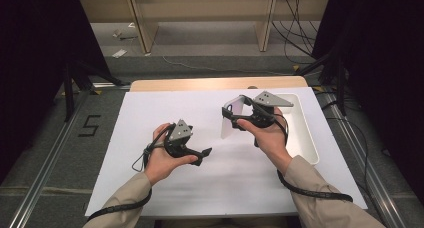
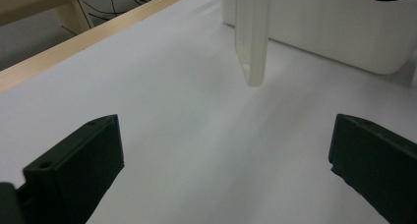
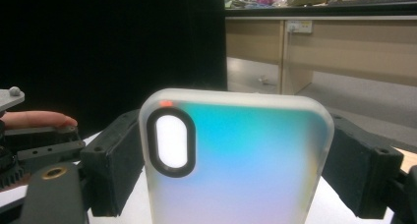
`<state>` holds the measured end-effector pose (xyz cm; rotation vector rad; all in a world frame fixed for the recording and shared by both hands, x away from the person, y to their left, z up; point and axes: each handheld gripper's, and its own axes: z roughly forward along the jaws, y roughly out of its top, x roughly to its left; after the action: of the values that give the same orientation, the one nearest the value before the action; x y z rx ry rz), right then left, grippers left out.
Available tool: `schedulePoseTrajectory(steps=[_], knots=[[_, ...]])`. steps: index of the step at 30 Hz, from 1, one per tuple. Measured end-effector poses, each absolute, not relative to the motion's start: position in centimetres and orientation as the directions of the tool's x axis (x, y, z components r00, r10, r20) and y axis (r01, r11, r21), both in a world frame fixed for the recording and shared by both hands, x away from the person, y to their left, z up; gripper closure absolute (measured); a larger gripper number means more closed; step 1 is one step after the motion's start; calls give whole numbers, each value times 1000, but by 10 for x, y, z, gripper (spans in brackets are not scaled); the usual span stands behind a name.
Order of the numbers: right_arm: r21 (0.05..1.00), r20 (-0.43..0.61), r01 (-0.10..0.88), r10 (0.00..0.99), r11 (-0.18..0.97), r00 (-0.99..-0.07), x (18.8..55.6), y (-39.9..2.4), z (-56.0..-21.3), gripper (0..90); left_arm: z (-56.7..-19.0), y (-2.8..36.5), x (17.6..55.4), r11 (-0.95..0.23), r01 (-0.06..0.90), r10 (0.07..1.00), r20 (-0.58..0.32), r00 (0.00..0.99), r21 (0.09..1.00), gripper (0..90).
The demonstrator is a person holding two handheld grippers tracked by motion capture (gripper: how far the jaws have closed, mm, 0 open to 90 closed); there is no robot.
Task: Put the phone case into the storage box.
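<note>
A translucent, frosted phone case (image 3: 236, 160) with an oval camera cut-out is clamped by its two long edges between the black jaws of my right gripper (image 3: 235, 177). In the high view the right gripper (image 1: 236, 107) holds the case (image 1: 231, 124) upright above the white sheet, left of the white tray (image 1: 306, 138). My left gripper (image 1: 202, 156) hovers lower and to the left, its jaws wide apart with nothing in them. In the left gripper view the left gripper (image 2: 223, 170) points at the case (image 2: 252, 37), which hangs ahead over the sheet.
The white sheet (image 1: 210, 183) covers a wooden table whose far edge (image 1: 200, 83) shows behind it. The white tray (image 2: 339, 32) stands at the right side. Cables trail from both grippers. Dark curtains, wooden table legs and floor cables lie beyond.
</note>
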<state>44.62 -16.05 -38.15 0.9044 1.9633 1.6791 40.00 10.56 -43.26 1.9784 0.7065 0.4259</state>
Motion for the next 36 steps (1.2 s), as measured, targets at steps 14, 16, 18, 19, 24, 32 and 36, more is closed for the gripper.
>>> schedulePoseTrajectory(steps=[14, 16, 18, 19, 24, 32, 36], knots=[[977, 109, 208, 713, 52, -692, 449, -167, -377, 180, -432, 120, 397, -370, 309, 653, 9, 757, 876, 0], [976, 111, 210, 716, 51, -690, 449, -168, -377, 180, -433, 122, 398, -372, 310, 655, 11, 755, 875, 0], [976, 111, 210, 717, 50, -688, 449, -168, -377, 180, -433, 124, 397, -370, 312, 658, 10, 753, 875, 0], [976, 112, 211, 717, 50, -688, 449, -169, -376, 179, -433, 125, 397, -371, 311, 660, 13, 751, 875, 0], [976, 113, 211, 724, 46, -680, 450, -171, -375, 180, -434, 129, 396, -365, 316, 665, 8, 747, 876, 0], [978, 109, 203, 736, 40, -669, 452, -175, -373, 180, -434, 134, 394, -365, 318, 670, 9, 742, 875, 0], [979, 108, 200, 740, 37, -664, 453, -178, -371, 180, -433, 136, 393, -361, 320, 674, 8, 738, 876, 0]])
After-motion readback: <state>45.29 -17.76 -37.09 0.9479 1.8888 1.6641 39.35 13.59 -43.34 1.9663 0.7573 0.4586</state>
